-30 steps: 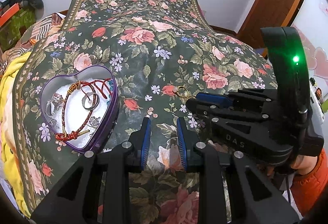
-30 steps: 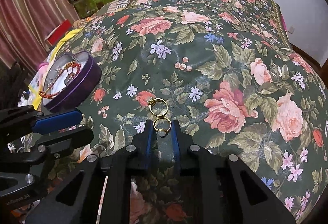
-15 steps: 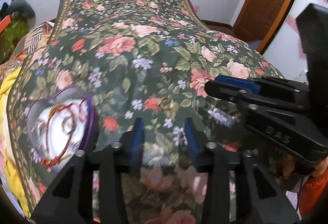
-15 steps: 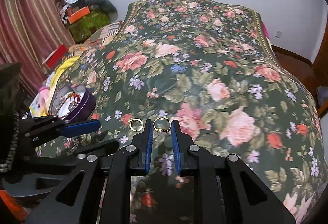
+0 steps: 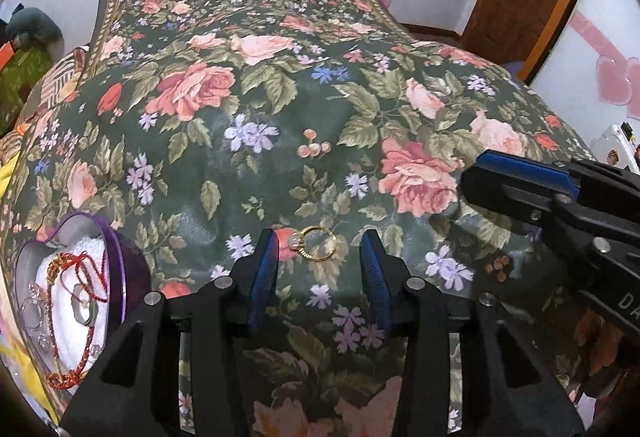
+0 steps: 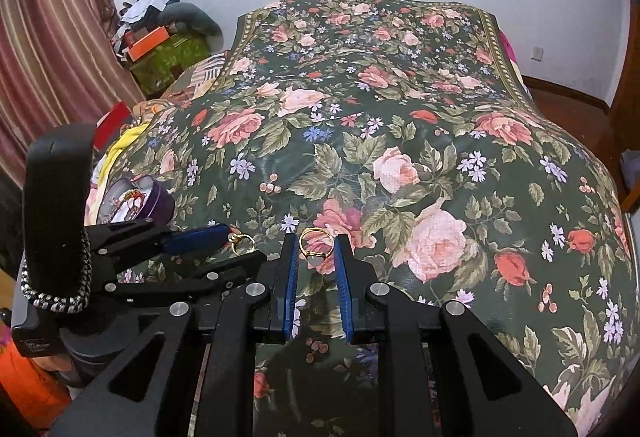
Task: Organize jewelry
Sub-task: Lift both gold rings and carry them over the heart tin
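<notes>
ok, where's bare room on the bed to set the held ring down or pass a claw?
Free: bedspread beyond and to the right. Crowded: near-left, where left claw straddles loose ring, right claw grips held ring, and heart tin sits beside.

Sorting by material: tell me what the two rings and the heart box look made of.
Ring held in right tongs: yellow, shiny metal, gold-looking, with a pale milky stone. Ring on bedspread: same gold gleam, stone pale. Heart box: thin purple wall, silvery inside, probably tin, with a white, cloth-like lining.
</notes>
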`<action>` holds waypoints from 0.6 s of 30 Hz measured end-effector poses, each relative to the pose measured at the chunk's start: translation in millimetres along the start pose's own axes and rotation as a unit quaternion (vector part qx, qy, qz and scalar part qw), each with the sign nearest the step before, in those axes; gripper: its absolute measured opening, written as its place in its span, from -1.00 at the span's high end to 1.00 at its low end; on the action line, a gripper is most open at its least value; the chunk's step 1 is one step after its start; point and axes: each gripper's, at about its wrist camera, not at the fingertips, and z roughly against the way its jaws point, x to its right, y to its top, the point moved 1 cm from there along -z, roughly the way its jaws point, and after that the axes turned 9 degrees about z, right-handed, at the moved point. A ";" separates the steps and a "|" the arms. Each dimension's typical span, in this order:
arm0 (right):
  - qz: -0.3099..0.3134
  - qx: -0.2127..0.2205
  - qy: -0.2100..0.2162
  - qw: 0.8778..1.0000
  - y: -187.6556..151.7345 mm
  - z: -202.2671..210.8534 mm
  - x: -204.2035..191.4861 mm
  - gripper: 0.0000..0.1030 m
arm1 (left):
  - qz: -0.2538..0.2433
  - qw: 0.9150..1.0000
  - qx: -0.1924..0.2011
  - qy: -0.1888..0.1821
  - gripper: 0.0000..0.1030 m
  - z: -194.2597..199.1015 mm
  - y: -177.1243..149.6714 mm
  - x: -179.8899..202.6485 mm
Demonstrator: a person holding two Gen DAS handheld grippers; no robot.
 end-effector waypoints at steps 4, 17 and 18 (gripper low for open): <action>0.002 -0.002 0.000 1.000 0.3 -0.3 -0.5 0.69 | -0.009 1.000 0.000 -0.005 0.70 -0.9 0.3 2.5; 0.009 0.011 -0.005 1.000 4.9 13.8 -7.7 0.69 | -0.014 1.000 0.027 -0.005 0.86 30.6 -5.5 4.5; 0.010 0.012 -0.005 1.000 5.1 14.8 -8.5 0.69 | -0.020 0.999 0.031 -0.001 0.86 33.8 -5.5 5.9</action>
